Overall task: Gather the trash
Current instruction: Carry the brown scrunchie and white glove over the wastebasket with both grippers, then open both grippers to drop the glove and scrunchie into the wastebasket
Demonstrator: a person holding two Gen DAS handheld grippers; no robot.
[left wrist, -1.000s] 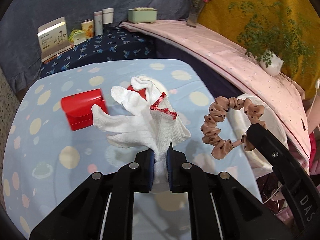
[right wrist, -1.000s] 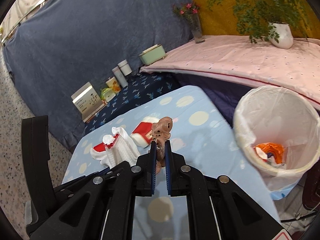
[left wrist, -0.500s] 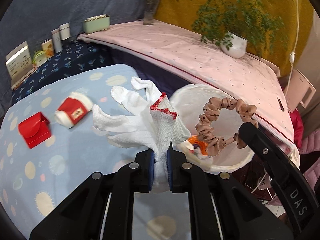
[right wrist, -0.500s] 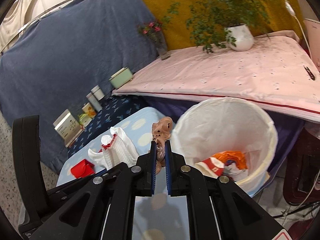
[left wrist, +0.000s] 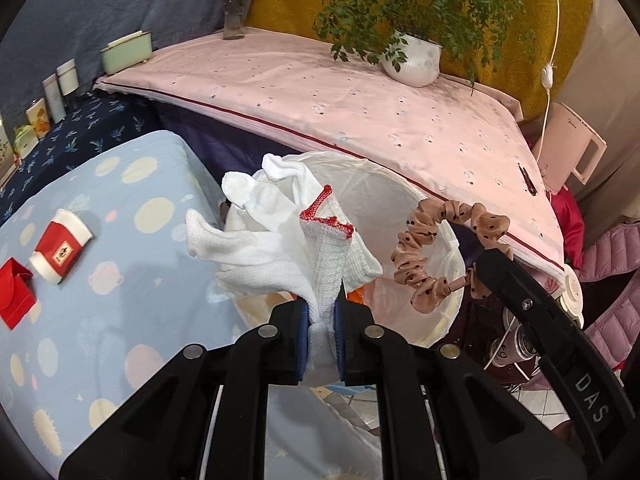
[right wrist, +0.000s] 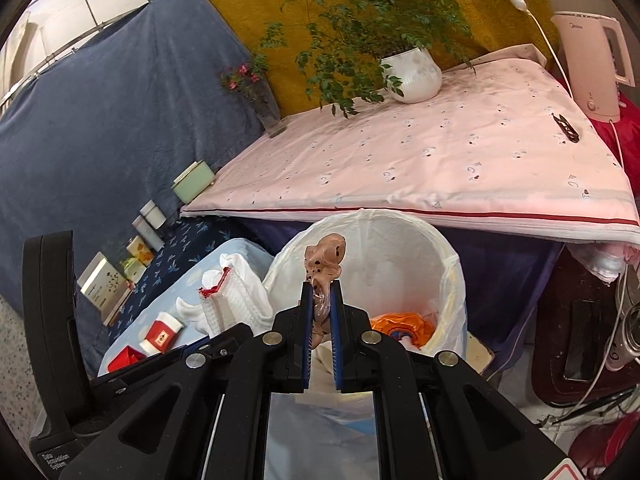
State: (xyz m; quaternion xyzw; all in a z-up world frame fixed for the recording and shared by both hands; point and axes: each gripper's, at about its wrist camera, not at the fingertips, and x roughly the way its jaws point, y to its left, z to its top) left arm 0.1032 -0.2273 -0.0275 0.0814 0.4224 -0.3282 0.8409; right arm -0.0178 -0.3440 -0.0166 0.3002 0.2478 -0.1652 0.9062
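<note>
My left gripper (left wrist: 321,312) is shut on a white knit glove (left wrist: 280,232) with a red cuff edge and holds it over the near rim of the white-lined trash bin (left wrist: 400,188). My right gripper (right wrist: 321,300) is shut on a tan dotted scrunchie (right wrist: 326,260) above the same bin (right wrist: 400,248), which holds orange wrappers (right wrist: 400,326). The scrunchie (left wrist: 436,248) and the right gripper's arm show at the right of the left wrist view. The glove (right wrist: 232,296) shows at the left in the right wrist view.
A red-and-white paper cup (left wrist: 60,246) and a red box (left wrist: 14,300) lie on the blue dotted table (left wrist: 120,320). A pink-covered shelf (left wrist: 360,108) with a potted plant (left wrist: 412,60) stands behind the bin. A kettle (right wrist: 596,64) and cables are at the right.
Both grippers have swung right from above the table to above the bin, carrying the glove and the scrunchie. The cup and red box have slid to the left edge of view.
</note>
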